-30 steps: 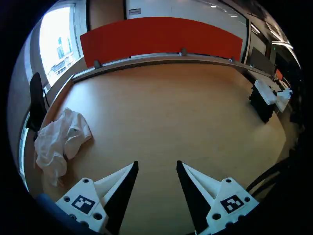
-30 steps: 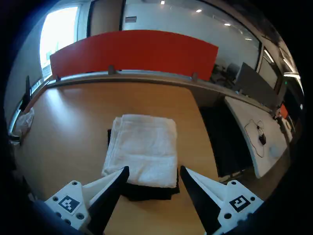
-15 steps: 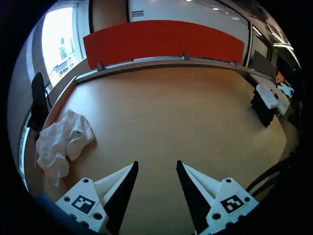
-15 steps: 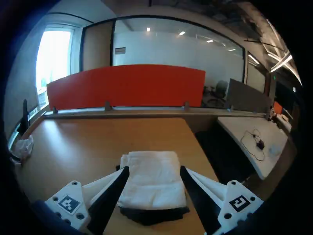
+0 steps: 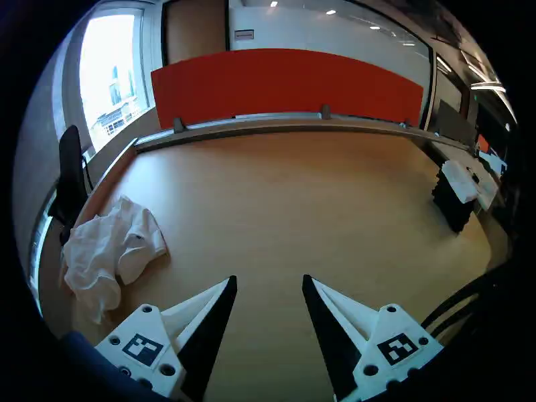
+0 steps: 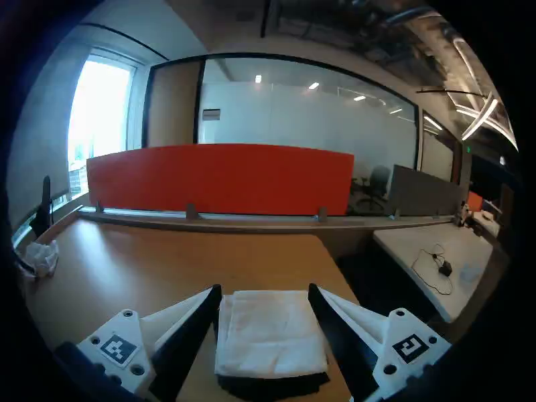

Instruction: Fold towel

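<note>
In the right gripper view a folded white towel point(image 6: 271, 331) lies on a stack of dark towels point(image 6: 275, 385) near the table's right edge, seen between the fingers of my open right gripper point(image 6: 263, 301), which hovers above it. In the left gripper view my left gripper point(image 5: 268, 288) is open over bare wood with nothing between its fingers. A crumpled white towel pile point(image 5: 110, 248) lies at the table's left edge, left of that gripper. The folded stack point(image 5: 459, 191) sits far off at the right edge. The crumpled pile point(image 6: 41, 258) appears small at the far left.
The wooden table point(image 5: 295, 194) ends at a red divider panel point(image 5: 288, 80) along the back. A black chair point(image 5: 67, 174) stands by the window at left. A neighbouring white desk point(image 6: 435, 258) with a cable lies to the right, across a dark gap.
The right gripper has drawn back and tilted up, so the folded towel dropped lower in its view and more of the room shows. The left gripper tilted up slightly; both stayed open.
</note>
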Tool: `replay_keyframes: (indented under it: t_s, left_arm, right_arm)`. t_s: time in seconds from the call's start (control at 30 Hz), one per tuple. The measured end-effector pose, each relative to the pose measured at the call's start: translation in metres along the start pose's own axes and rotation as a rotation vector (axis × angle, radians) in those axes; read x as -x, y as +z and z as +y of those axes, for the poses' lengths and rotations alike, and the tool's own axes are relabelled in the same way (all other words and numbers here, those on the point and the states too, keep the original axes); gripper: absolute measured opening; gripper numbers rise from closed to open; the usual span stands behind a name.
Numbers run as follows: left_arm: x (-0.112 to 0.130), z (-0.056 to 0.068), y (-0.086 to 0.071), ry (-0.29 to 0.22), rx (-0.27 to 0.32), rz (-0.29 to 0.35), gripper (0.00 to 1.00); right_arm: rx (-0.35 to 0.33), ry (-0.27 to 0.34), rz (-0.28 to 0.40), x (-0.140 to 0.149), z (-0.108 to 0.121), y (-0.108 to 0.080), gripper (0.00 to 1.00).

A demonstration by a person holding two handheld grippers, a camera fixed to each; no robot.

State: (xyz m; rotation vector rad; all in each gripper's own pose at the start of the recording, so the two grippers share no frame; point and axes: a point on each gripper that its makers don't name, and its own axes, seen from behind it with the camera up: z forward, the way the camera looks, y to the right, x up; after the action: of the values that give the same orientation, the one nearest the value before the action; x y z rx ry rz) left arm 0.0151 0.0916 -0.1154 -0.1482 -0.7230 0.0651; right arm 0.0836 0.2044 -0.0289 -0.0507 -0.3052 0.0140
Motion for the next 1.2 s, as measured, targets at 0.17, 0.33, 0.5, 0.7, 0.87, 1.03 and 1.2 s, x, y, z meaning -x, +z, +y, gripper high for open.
replay_keyframes:
  t_s: [0.17, 0.33, 0.5, 0.7, 0.87, 1.03, 1.2]
  left_arm:
    - [-0.023, -0.011, 0.0, -0.037, -0.021, 0.069, 0.71]
    - [-0.054, -0.024, -0.002, -0.068, -0.046, 0.167, 0.71]
    - [-0.087, -0.037, -0.007, -0.091, -0.072, 0.273, 0.71]
    - [-0.129, -0.055, -0.015, -0.129, -0.104, 0.413, 0.71]
    - [-0.16, -0.07, -0.027, -0.138, -0.133, 0.52, 0.71]
    - [-0.181, -0.076, -0.033, -0.111, -0.146, 0.58, 0.71]
    - [-0.191, -0.078, -0.034, -0.105, -0.145, 0.601, 0.71]
  right_arm:
    - [0.002, -0.004, 0.041, -0.012, -0.006, -0.002, 1.0]
    - [0.017, -0.006, 0.08, -0.025, -0.009, -0.005, 1.0]
    - [0.028, -0.002, 0.104, -0.034, -0.011, -0.006, 1.0]
    - [0.032, 0.0, 0.132, -0.043, -0.016, -0.007, 1.0]
    - [0.034, 0.0, 0.151, -0.05, -0.019, -0.008, 1.0]
    - [0.028, -0.008, 0.165, -0.056, -0.028, -0.009, 1.0]
    - [0.02, -0.015, 0.181, -0.065, -0.042, -0.009, 1.0]
